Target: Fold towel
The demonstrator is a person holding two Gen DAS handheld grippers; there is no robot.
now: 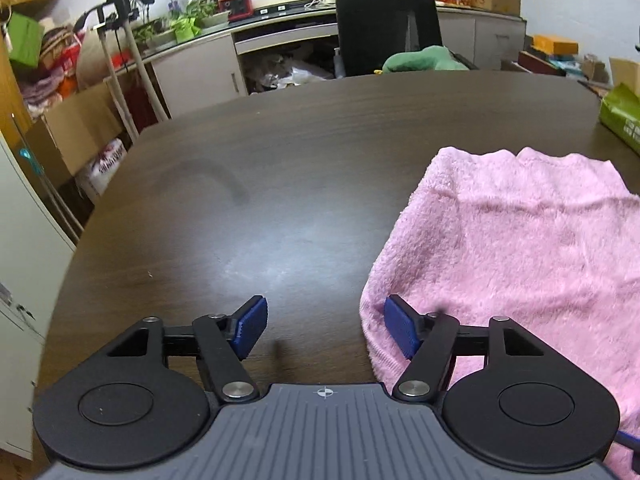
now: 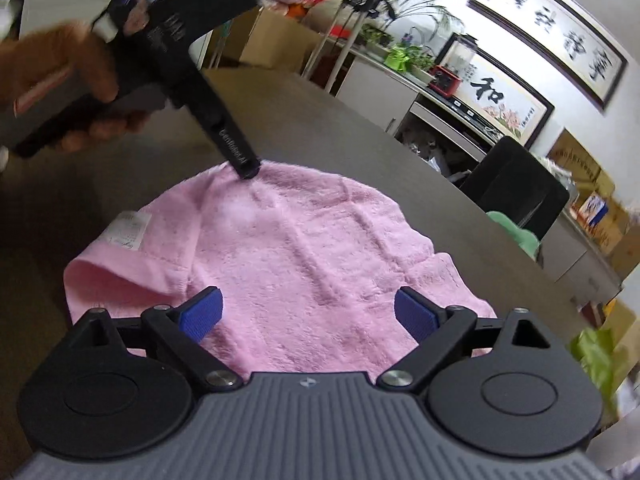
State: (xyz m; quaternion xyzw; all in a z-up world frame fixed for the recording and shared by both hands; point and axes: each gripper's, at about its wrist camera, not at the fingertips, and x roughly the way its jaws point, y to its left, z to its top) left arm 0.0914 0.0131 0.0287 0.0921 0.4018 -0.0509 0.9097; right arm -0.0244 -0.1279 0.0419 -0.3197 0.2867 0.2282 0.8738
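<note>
A fluffy pink towel lies folded on the dark wooden table, to the right in the left wrist view. My left gripper is open at the towel's left edge, its right pad over the hem and bare table between the pads. In the right wrist view the towel spreads beneath my right gripper, which is open with its pads wide apart above the near part. A white label shows on the towel's turned-up left corner. The left gripper, held by a hand, has its tip at the towel's far edge.
A black chair with a green cloth stands behind the table's far edge. A green bag sits at the table's right side. Cabinets, plants and cardboard boxes line the walls. The table's left edge curves close by.
</note>
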